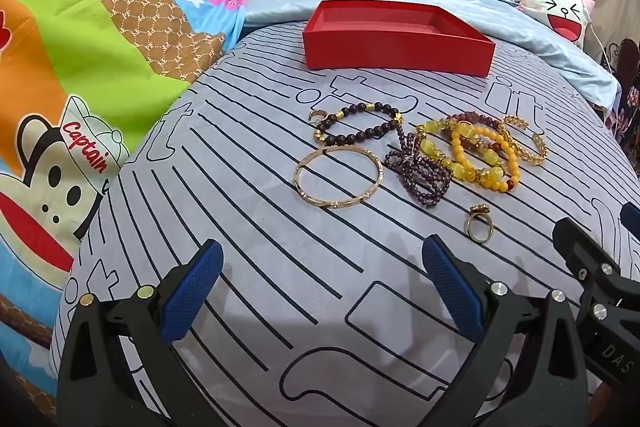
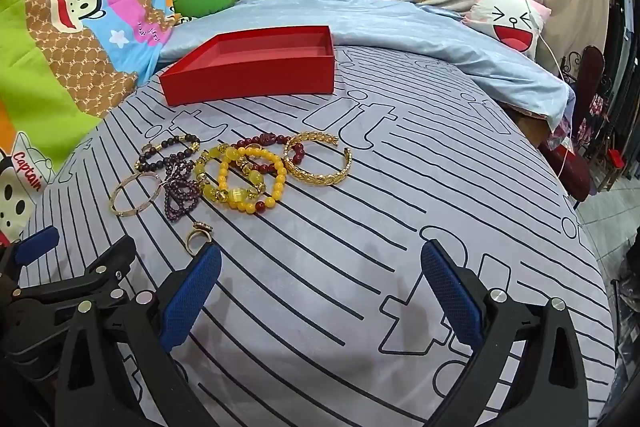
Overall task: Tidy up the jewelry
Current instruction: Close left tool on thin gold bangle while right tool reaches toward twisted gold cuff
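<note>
a heap of jewelry is seen laid out on a bed (image 1: 280,307) covered in a grey sheet printed with black lines, short of an open red box (image 1: 396,39) that stands empty toward the pillows. both tools are held wide open above the sheet, nothing between the blue pads: the left tool (image 1: 324,291) is seen whole in its own view, the right tool (image 2: 320,295) in the other. a gold bangle (image 1: 339,177) and a dark beaded bracelet (image 1: 360,125) are shown clearly apart in the left view, with a purple bead strand (image 1: 416,171) beside them; the open gold cuff (image 2: 318,159) is shown best in the right view, just beside the tangled yellow bead bracelets (image 2: 244,179). a gold ring (image 1: 479,223) lies alone nearest the tools. floor tiles and dark furniture at the bed's far side are given only by the right view. "captain" can be read on a cartoon monkey's cap on the bright quilt (image 1: 80,67), and "das" on the right tool's body as caught in the left view.
</note>
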